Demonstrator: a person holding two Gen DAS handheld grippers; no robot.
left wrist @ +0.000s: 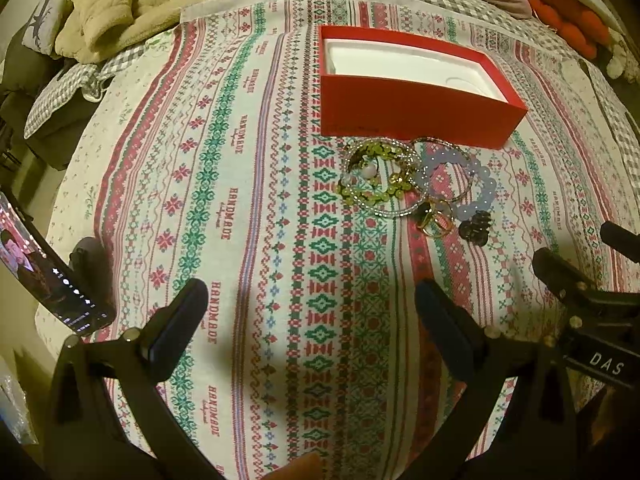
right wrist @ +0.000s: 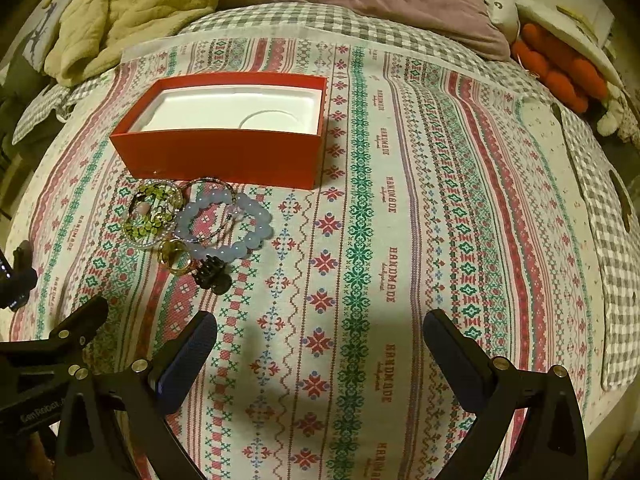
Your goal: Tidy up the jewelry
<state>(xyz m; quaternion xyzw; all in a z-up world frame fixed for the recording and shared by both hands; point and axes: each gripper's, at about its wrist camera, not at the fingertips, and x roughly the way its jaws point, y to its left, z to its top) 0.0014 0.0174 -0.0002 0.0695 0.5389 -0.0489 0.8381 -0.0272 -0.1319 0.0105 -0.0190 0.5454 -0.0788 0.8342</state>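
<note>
While both hover low over the bed's patterned cloth (right wrist: 400, 200), the left gripper (left wrist: 312, 308) and right gripper (right wrist: 320, 340) are spread wide, grasping nothing. "HANDMADE" repeats along the cloth's stripes. Jewelry lies heaped just in front of the red box (right wrist: 224, 156): a green bead strand (right wrist: 150, 216), a pale blue bracelet (right wrist: 224, 224), a gold ring (right wrist: 174, 258). Only the left view shows a lit phone (left wrist: 48, 272) and "DAS" on the other gripper.

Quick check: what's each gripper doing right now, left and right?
Left gripper: open, holding nothing.
Right gripper: open, holding nothing.
</note>
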